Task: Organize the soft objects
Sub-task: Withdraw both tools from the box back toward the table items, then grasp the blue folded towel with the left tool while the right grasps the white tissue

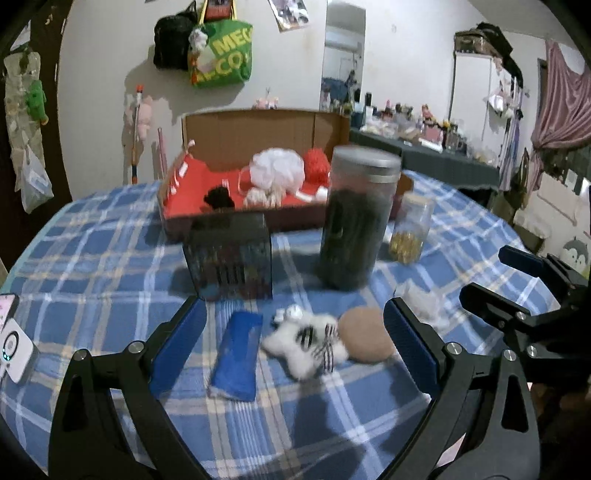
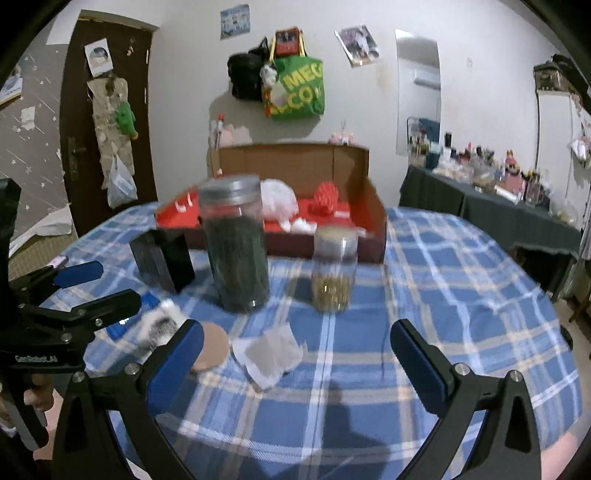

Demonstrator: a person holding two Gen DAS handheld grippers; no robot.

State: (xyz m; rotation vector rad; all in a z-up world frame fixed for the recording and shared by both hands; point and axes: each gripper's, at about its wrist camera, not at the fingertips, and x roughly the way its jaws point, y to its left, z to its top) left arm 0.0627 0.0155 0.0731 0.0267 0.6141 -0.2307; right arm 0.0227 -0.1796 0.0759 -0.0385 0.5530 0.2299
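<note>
A tall jar [image 1: 354,218], a small jar [image 1: 412,229] and a dark box [image 1: 231,256] stand between the cardboard tray [image 1: 258,218] and the soft things on the checked surface [image 1: 110,236]: blue pouch [image 1: 236,354], fluffy white toy [image 1: 306,341], tan pad [image 1: 365,334]. Left hand-held gripper [image 1: 295,350] and right hand-held gripper [image 2: 297,360] both gape apart, holding nothing.

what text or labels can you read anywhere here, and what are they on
"MEG" over "CO": green tote bag on the wall, letters cut off.
"GenRobot.AI": left tool, blurred, uncertain.
Wall posters, door paper, dark box: too blurred to read.
</note>
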